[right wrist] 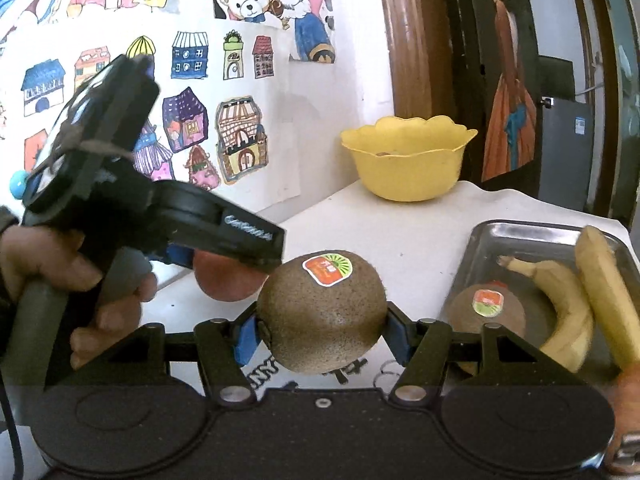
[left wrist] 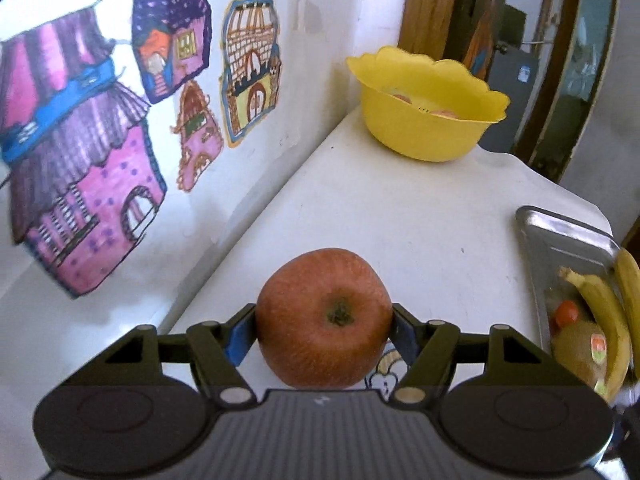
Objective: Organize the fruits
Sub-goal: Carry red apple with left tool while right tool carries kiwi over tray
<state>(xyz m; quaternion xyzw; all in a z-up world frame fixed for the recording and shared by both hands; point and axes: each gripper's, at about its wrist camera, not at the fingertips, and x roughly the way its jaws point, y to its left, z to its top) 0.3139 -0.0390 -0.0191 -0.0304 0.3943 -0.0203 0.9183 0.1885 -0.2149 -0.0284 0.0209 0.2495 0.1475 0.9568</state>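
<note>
Left tool [left wrist: 324, 322], bottom centre of the left wrist view: jaws roughly half spread, blue pads [left wrist: 239, 338] pressed on both flanks of a red apple [left wrist: 324, 320]. Apple clear of the table, stem pit facing up and toward the camera, round, no marked long axis. In the right wrist view, same left tool [right wrist: 224, 268] at left centre, gripped by a hand [right wrist: 80, 284], apple [right wrist: 224, 280] partly hidden behind its black body.

Right tool [right wrist: 322, 330], bottom centre of the right wrist view: jaws under half spread, clamped on a brown kiwi [right wrist: 322, 312], red-and-green sticker [right wrist: 328, 269] on its upper face. Kiwi's longer axis lying left to right between the pads.

White table [left wrist: 400, 216] running from bottom centre to upper right, left edge hard against a wall [left wrist: 280, 136] covered in house drawings. Yellow scalloped bowl [left wrist: 428, 108] at the far end, upper right, something reddish just visible inside; same bowl [right wrist: 408, 160] upper centre in the right view. Steel tray [right wrist: 520, 236] at right, close to the table's right edge, holding two bananas [right wrist: 560, 304], long axes running away from the camera, and a second stickered kiwi [right wrist: 486, 314]. Tray [left wrist: 560, 232] at the right edge in the left view too.

Bare table between tools, bowl and tray; table's far right edge curved, doorway beyond.
</note>
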